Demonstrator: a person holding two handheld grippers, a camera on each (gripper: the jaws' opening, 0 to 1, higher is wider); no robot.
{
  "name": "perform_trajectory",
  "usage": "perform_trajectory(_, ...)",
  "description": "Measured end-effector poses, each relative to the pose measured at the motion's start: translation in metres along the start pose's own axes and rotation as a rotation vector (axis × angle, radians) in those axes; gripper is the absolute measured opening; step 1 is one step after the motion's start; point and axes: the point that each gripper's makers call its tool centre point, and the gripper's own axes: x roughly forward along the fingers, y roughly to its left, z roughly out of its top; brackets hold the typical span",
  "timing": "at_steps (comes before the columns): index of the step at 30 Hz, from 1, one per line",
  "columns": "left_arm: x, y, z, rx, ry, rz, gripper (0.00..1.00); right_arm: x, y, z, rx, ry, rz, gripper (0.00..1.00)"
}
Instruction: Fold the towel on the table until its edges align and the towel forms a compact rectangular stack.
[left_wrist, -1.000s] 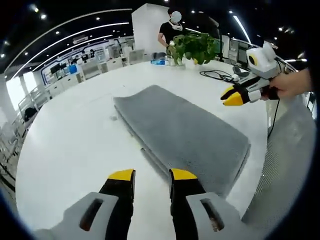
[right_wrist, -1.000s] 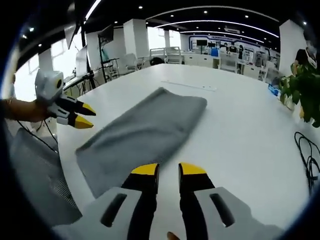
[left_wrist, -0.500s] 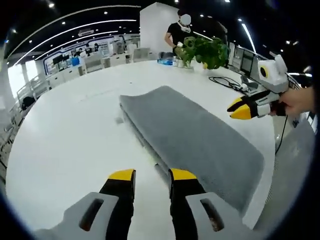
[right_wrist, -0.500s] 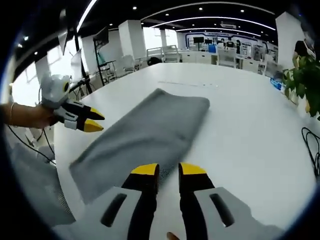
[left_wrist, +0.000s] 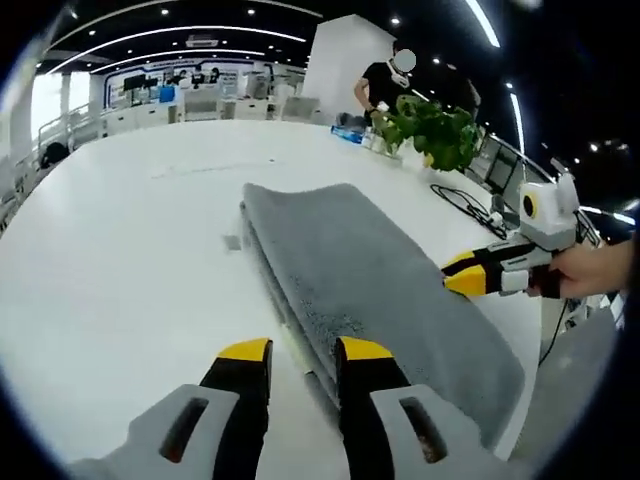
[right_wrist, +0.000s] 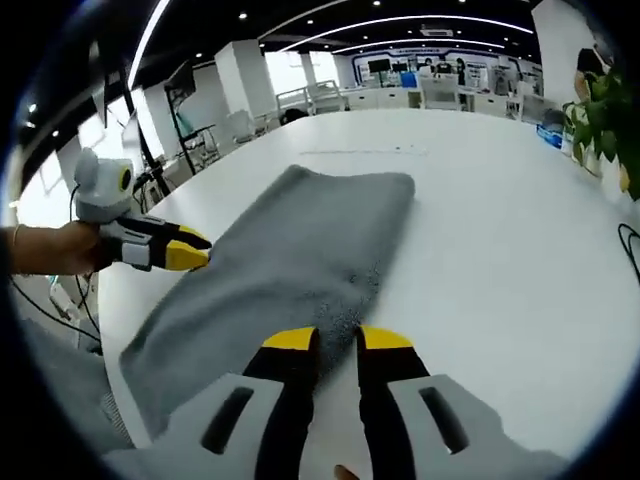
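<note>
A gray towel (left_wrist: 370, 285) lies folded into a long, narrow strip on a white table (left_wrist: 120, 260), with layered edges visible along one long side. In the left gripper view, the left gripper (left_wrist: 303, 350) rises from the bottom with its two yellow-tipped jaws a narrow gap apart, nothing between them; the towel's near end sits just ahead of the tips and slightly to their right, and the strip runs away from them across the table. Further along that strip, on its right side, the right gripper (left_wrist: 462, 275) comes in held by a person's hand (left_wrist: 590, 275), its yellow tips close together over or against the towel's long edge; whether they touch the fabric cannot be told. In the right gripper view, the right gripper (right_wrist: 338, 340) shows its own jaws with a small gap, holding nothing, tips just over the towel's (right_wrist: 290, 265) edge. To the left of these jaws the left gripper (right_wrist: 190, 250) appears, held in a hand (right_wrist: 50, 250), its tips at the towel's opposite long edge. Beyond the far end of the towel in the left gripper view stand a green potted plant (left_wrist: 435, 130), a black cable (left_wrist: 465, 205) on the table, and a person (left_wrist: 385, 85) in dark clothing
</note>
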Motion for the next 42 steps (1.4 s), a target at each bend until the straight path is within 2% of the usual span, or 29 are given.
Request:
perform_trajectory(5,0.006,0.001,-0.004,-0.009,0.007,0.007,0.21,0.003,0.000,-0.002,0.022,0.001,0.004,0.13)
perform_trajectory(7,0.006,0.001,-0.003,0.062,0.009,0.028,0.17,0.004,0.002,-0.002,0.015,-0.004,0.016,0.09)
perform_trajectory(8,0.008,-0.005,-0.003,0.106,0.011,0.009,0.14,0.004,0.003,-0.002,0.016,-0.006,0.018,0.08)
perform_trajectory(10,0.008,-0.007,-0.003,0.137,0.009,0.017,0.11,0.005,0.002,-0.002,0.006,-0.006,0.015,0.06)
perform_trajectory(18,0.009,-0.004,-0.005,0.114,0.026,-0.010,0.04,0.005,0.002,-0.004,-0.009,-0.008,-0.007,0.01)
perform_trajectory(21,0.009,-0.005,-0.005,0.205,0.029,-0.015,0.03,0.003,0.001,-0.004,-0.008,-0.016,-0.012,0.00)
perform_trajectory(23,0.008,-0.005,-0.005,0.179,0.029,-0.010,0.03,0.003,0.001,-0.004,-0.003,-0.020,-0.013,0.00)
perform_trajectory(26,0.008,-0.004,-0.005,0.136,0.022,0.000,0.03,0.004,0.001,-0.004,0.000,-0.020,-0.018,0.01)
perform_trajectory(29,0.008,-0.007,-0.004,0.192,0.026,0.009,0.04,0.004,0.002,-0.003,-0.004,-0.015,-0.032,0.01)
perform_trajectory(31,0.008,-0.007,-0.004,0.191,0.021,0.011,0.05,0.003,0.003,-0.002,-0.003,-0.009,-0.039,0.01)
perform_trajectory(33,0.007,-0.006,-0.003,0.141,0.021,0.020,0.07,0.003,0.004,-0.001,-0.055,0.012,-0.029,0.02)
perform_trajectory(39,0.000,-0.008,0.001,0.120,0.004,0.034,0.15,-0.004,0.005,0.007,-0.023,-0.012,0.010,0.08)
perform_trajectory(42,-0.006,-0.015,0.005,0.127,0.005,0.015,0.21,-0.011,0.010,0.013,-0.057,-0.028,0.035,0.10)
